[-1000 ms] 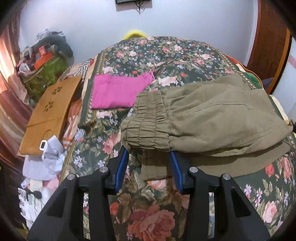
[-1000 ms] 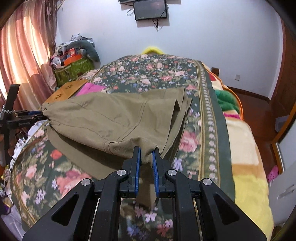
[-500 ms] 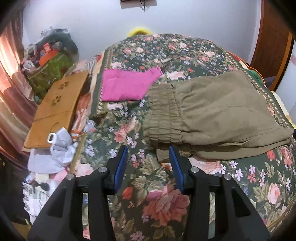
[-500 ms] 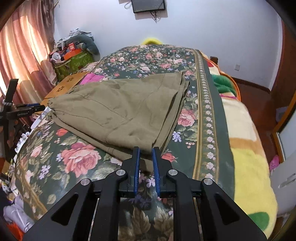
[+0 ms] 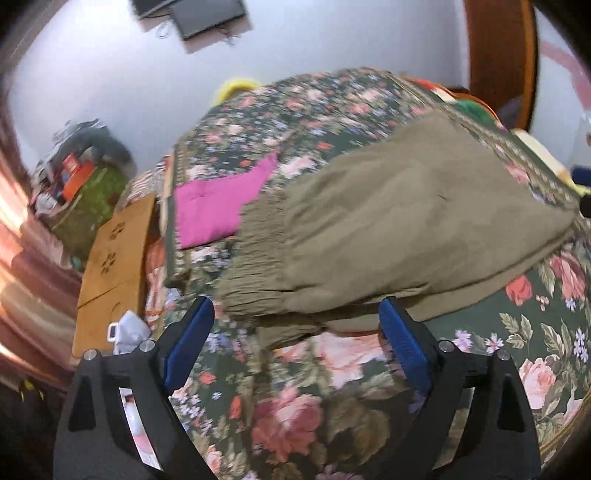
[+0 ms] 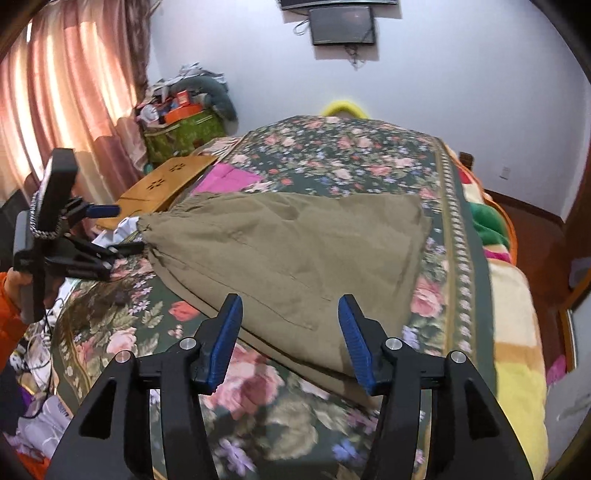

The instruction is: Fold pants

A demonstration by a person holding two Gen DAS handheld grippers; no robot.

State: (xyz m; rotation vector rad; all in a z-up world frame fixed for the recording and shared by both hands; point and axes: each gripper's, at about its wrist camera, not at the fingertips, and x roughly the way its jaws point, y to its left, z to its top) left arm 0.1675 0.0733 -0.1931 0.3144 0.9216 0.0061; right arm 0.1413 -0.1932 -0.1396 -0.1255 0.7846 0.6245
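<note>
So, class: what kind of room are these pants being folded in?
Most likely a bedroom: the pants lie on a bed with a floral bedspread, pink curtains hang at the window, and a screen is mounted on the wall.

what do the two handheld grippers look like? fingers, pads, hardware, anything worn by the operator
Both match: the left gripper and right gripper have matte black angular fingers with triangular cut-outs, ribbed blue pads on the inner faces and silver screw heads at the joints. In the right wrist view the left unit carries a black block with a braided cord; an orange sleeve shows beside it.
</note>
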